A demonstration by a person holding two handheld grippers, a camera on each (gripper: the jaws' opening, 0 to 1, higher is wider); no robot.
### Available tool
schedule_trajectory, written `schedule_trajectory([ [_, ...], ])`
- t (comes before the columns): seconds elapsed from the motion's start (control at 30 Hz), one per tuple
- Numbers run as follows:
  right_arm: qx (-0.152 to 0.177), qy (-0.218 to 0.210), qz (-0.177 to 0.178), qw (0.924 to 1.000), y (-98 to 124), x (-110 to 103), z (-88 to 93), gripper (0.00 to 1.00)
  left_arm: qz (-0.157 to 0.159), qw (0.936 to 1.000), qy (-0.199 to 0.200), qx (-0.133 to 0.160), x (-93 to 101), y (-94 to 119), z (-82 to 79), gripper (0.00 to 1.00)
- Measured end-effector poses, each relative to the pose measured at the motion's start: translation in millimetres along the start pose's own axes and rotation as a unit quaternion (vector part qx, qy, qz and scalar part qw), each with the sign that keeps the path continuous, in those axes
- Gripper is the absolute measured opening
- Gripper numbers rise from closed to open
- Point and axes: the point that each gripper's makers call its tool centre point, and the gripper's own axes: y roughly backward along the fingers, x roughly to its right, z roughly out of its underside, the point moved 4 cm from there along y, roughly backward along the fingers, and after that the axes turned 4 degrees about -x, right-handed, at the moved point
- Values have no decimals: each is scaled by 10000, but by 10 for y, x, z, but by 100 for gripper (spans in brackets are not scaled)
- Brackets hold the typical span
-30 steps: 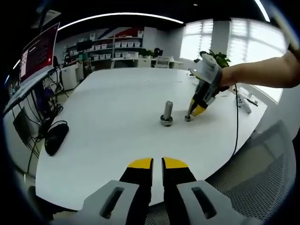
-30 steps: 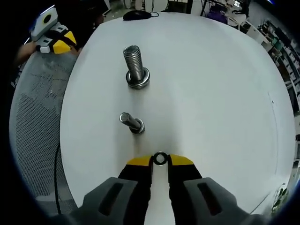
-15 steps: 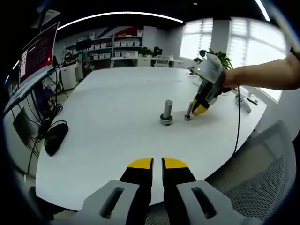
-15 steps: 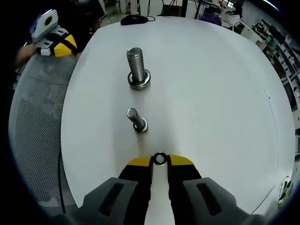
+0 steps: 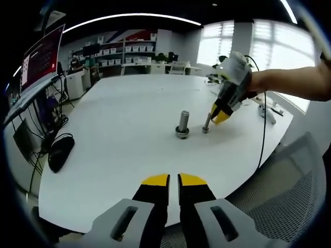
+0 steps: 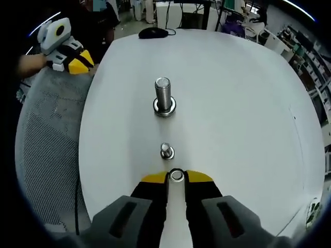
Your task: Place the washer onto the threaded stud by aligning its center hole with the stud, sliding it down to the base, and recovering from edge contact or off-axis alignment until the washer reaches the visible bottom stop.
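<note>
On the table [image 6: 248,103], small stud [image 6: 166,150] before large stud [image 6: 163,97].

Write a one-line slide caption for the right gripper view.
Right tongs pinch a washer just short of the small stud, the larger bolt standing beyond on the white table.

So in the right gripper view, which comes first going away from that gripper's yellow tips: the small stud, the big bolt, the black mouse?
Nearest first from the right gripper, which grips a washer:
1. Small stud, just beyond the tips, slightly left.
2. Big bolt, farther along the white table, mid-table.
3. Black mouse, at the table's far edge.
</note>
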Motion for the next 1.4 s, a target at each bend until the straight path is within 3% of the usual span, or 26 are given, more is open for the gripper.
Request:
schedule_trajectory([
  [0.5,-1,466,-22,9989,254,-91,-326,14,81,9999,30,110,7,0,-25,3],
  [0.7,-330,872,-83,9956,195,-120,-365,14,102,9999,46,131,11,0,-28,3],
  [1.4,-1037,1382,-217,9847,-124,-118,-349,14,115,9998,86,134,12,2,-27,3],
])
